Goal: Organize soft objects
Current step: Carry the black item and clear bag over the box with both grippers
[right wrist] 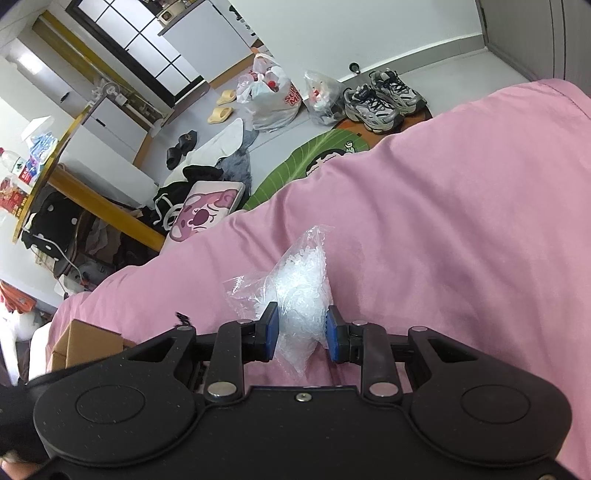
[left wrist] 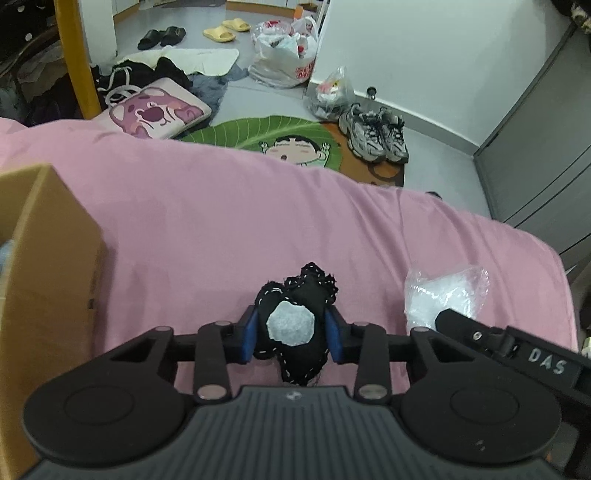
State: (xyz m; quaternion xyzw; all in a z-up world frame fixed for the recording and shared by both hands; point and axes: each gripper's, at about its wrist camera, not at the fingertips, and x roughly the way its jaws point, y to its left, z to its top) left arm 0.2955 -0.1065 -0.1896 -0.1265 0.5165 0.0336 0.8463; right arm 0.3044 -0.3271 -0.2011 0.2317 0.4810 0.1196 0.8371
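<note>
Bed cover [left wrist: 229,206]: plain pink. Soft toy [left wrist: 295,314]: black, white dashed stitching along seams, pale grey patch (roughly round). Plastic bag [right wrist: 299,291]: clear, filled with white translucent bits. Cardboard box [left wrist: 48,266]: tan brown. Floor mat [left wrist: 258,133]: green leaf veins, cartoon face. Cushion [left wrist: 159,114]: pink with purple bear print. Slippers [left wrist: 225,29]: yellow.

At the frame's lower centre, the right gripper [right wrist: 302,332] pinches a clear plastic bag [right wrist: 295,291] of white pellets on a pink bedsheet [right wrist: 461,229], a cardboard box [right wrist: 88,343] lower left.
</note>
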